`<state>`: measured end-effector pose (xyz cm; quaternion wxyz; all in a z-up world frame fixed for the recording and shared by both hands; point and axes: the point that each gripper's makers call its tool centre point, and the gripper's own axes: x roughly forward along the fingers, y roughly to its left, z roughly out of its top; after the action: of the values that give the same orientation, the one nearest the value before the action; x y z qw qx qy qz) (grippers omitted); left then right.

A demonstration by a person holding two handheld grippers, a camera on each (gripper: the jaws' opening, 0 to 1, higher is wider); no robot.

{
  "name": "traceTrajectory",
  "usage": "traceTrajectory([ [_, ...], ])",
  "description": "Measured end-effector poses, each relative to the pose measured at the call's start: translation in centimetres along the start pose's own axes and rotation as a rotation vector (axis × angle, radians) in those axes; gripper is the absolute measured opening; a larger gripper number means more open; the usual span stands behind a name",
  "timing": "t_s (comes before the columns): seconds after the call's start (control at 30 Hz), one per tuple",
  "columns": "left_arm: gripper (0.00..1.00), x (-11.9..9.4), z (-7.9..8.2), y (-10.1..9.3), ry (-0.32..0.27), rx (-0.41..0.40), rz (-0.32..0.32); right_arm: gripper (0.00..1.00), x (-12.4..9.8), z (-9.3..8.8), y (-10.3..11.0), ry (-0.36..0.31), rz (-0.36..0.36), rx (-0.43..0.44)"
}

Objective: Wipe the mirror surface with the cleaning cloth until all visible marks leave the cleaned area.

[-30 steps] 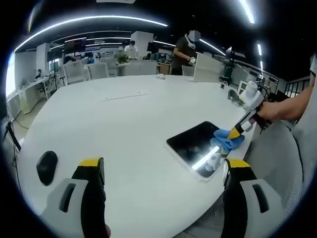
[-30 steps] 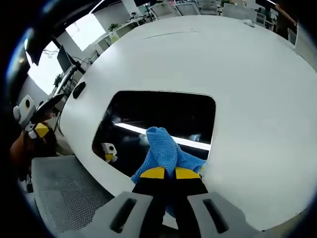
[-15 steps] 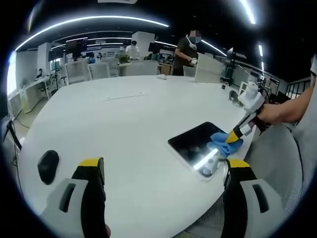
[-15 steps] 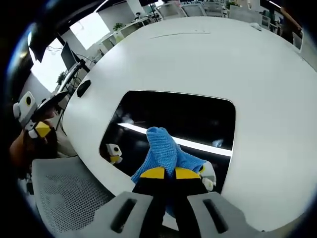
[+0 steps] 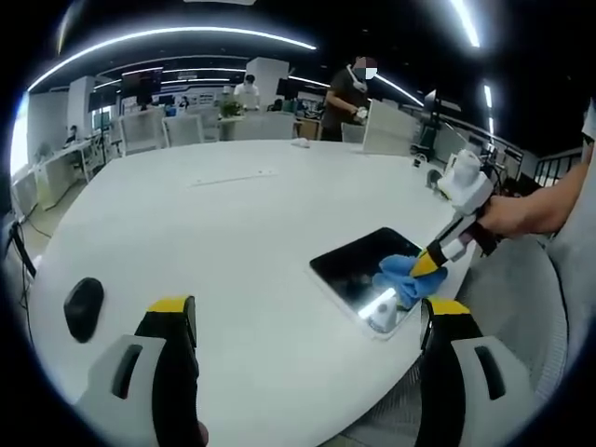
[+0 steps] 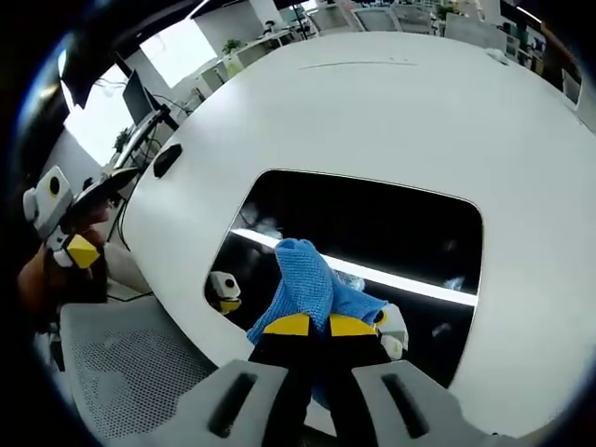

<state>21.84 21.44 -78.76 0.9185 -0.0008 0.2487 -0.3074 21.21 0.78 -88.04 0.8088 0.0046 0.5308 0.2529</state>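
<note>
The blue cleaning cloth, clamped in the closed right gripper, has been swept further across the mirror on the white table, while the left gripper is held open and empty, so wiping is judged under way

Open-plan office, desks, chairs, monitors

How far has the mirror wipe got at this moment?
In hand: the right gripper, shut on the blue cloth, presses it on the mirror near its close edge. Done: nothing can be confirmed. Left: faint smudges show on the glass right of the cloth. The left gripper is open and idle.
</note>
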Motion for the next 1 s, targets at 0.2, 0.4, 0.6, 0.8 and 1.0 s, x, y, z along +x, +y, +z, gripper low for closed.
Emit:
traceTrajectory([
  [0.2, 0.99, -0.2, 0.0, 0.2, -0.007, -0.005, 0.006, 0.0, 0.3, 0.2, 1.1, 0.006, 0.009, -0.021],
  [0.4, 0.99, -0.1, 0.0, -0.3, -0.006, -0.007, 0.001, 0.0, 0.6, 0.4, 1.6, 0.01, 0.011, -0.028],
  [0.6, 0.99, -0.1, 0.0, -0.9, -0.004, -0.007, -0.006, 0.0, 1.1, 0.7, 2.8, 0.011, 0.018, -0.043],
  [0.8, 0.99, -0.3, 0.0, -0.8, -0.005, -0.01, -0.007, 0.0, 1.7, 1.0, 4.1, 0.015, 0.025, -0.081],
  [1.0, 0.99, -0.6, 0.0, -0.6, -0.009, -0.017, -0.004, 0.0, 2.1, 1.3, 4.8, 0.019, 0.026, -0.092],
])
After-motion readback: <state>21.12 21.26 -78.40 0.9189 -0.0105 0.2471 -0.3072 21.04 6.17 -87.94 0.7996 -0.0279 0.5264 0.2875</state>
